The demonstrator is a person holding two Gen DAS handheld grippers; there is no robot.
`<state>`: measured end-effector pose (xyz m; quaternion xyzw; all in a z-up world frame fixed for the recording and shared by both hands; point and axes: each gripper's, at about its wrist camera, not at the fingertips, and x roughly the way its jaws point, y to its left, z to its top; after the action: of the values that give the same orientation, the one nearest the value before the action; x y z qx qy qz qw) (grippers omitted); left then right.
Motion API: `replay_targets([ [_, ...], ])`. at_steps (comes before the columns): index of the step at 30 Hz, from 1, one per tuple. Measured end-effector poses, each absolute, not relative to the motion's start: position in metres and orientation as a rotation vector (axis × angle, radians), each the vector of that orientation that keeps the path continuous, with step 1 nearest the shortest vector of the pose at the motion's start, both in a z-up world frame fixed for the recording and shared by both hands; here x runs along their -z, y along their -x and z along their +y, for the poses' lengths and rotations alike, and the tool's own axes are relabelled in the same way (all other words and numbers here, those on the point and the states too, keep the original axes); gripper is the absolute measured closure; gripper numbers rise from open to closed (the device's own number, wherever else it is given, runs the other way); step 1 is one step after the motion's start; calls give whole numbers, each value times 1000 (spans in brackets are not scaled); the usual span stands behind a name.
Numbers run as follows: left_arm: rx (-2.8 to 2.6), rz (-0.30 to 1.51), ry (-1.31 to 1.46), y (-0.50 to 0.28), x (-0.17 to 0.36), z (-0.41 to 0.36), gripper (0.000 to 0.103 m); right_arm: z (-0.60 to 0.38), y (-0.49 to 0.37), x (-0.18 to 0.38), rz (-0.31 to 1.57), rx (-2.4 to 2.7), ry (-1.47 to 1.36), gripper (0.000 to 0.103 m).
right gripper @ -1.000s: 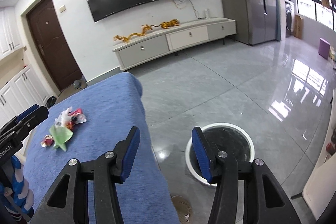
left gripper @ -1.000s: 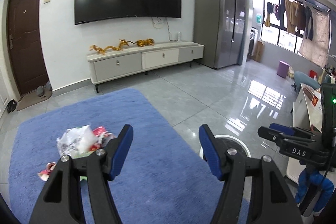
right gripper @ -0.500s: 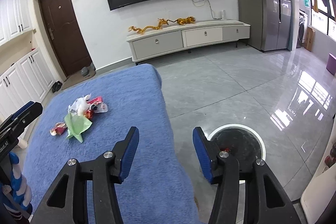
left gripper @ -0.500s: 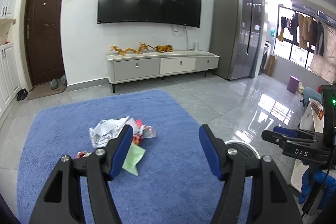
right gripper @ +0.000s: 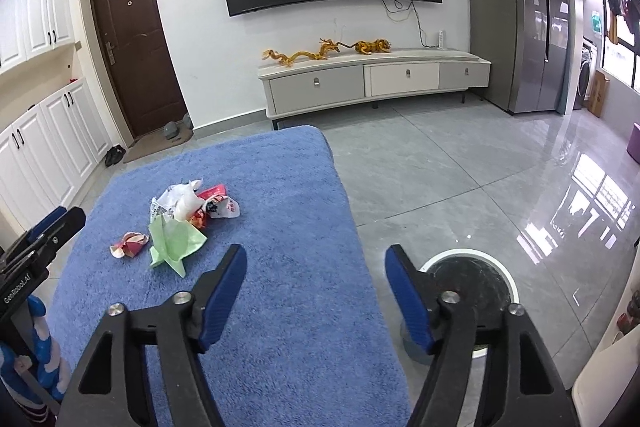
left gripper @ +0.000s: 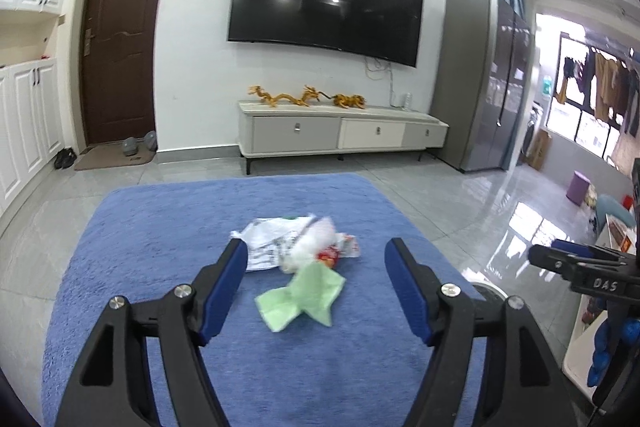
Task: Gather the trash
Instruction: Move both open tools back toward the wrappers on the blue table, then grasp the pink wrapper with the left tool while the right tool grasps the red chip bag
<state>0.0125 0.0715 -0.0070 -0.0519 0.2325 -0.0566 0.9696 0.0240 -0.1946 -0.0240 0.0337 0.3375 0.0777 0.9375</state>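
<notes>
Two hand-held grippers face a small heap of litter on a blue rug [left gripper: 168,227], and neither holds anything. The left hand-held gripper [left gripper: 316,287] is released, its blue pads [left gripper: 224,291] spreading wider at this moment, with nothing pressed between them. Straight ahead of it, framed by the fingers, lies a crumpled green paper [left gripper: 304,295], and just beyond that a white plastic bag [left gripper: 280,247] touching a red snack wrapper [left gripper: 334,255]. That framing suggests the green paper is the next pick, being the nearest piece and lying flat and apart enough to be pinched alone.

The right hand-held gripper [right gripper: 316,287] is likewise released and opening, empty, and points at bare rug. The same heap sits ahead and to its left: green paper [right gripper: 174,241], white bag [right gripper: 180,201], red wrappers [right gripper: 212,205], and a separate red-and-white crumpled wrapper [right gripper: 130,245] lying a little apart on the far left. Just to its right, on the grey tiled floor off the rug's edge, stands a round white-rimmed bin with a dark liner [right gripper: 470,279]. The bin probably stands there so that a piece lifted from the rug needs only a short swing sideways. Nearly all of the collecting appears to remain.
</notes>
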Motion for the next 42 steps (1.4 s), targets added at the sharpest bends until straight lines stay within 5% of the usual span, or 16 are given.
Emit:
replay_targets([
  [6,12,527,120,-21,27,134,33,-185,-31,24,678,-163,-46,0],
  [15,-67,639,159,-32,63,207,33,-171,-56,35,646,-254,-97,0],
  [22,89,722,153,-60,84,190,34,-140,-102,67,802,-380,-123,0],
  [24,140,738,112,-73,89,177,34,-131,-118,77,832,-419,-141,6],
  [26,157,743,66,-82,92,169,34,-119,-138,90,873,-462,-166,28],
  [28,173,750,24,-93,96,162,34,-110,-156,102,911,-491,-197,39],
  [37,187,815,-31,-125,113,155,50,-81,-199,125,974,-581,-270,43],
  [42,183,868,-20,-137,124,154,58,-65,-214,131,1005,-601,-247,54],
])
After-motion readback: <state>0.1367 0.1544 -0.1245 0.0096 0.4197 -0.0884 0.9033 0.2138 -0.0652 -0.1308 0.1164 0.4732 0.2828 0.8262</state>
